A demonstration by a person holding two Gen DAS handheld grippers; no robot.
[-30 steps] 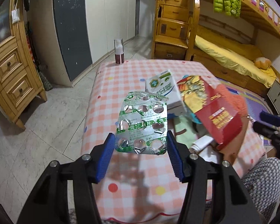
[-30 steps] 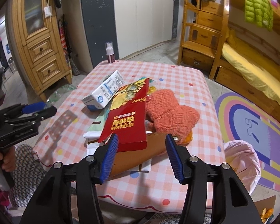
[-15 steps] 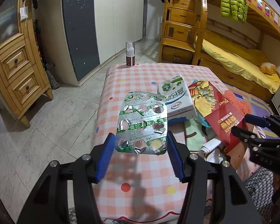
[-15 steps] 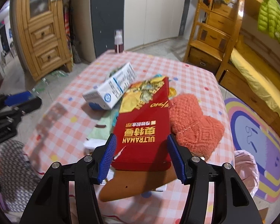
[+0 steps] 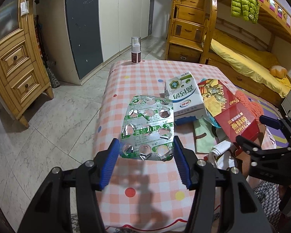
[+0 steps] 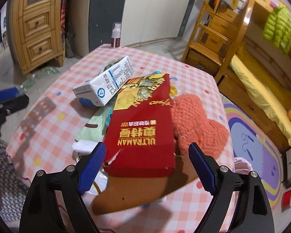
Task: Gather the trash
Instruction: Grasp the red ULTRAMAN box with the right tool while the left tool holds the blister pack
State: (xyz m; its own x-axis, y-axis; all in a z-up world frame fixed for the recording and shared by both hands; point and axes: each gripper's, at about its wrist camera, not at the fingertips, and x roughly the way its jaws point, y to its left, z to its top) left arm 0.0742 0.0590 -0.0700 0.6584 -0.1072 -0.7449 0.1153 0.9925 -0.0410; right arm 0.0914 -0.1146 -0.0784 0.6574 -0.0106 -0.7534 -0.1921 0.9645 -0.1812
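Observation:
My left gripper [image 5: 146,162] is shut on a used silver-and-green blister pack [image 5: 148,129], held up above the pink checked table [image 5: 145,77]. My right gripper [image 6: 146,166] has its jaws opening around the near end of a red Ultraman box [image 6: 143,128]; gaps show between the blue pads and the box sides. That red box [image 5: 230,112] lies on a brown cardboard piece [image 6: 137,190]. A white milk carton [image 6: 108,83] lies behind it, also seen in the left view as the carton [image 5: 186,99]. The right gripper [image 5: 261,134] shows at the left view's right edge.
An orange knitted piece [image 6: 196,124], a pale green cloth [image 6: 95,124] and white crumpled paper [image 6: 83,147] lie around the box. A spray bottle [image 5: 135,50] stands at the table's far edge. A pink bag [image 6: 241,165] sits beside the table; wooden cabinet and bunk bed stand beyond.
The right gripper moved in over the red box's near end and its jaws spread wider. The left gripper kept the blister pack and stayed almost still.

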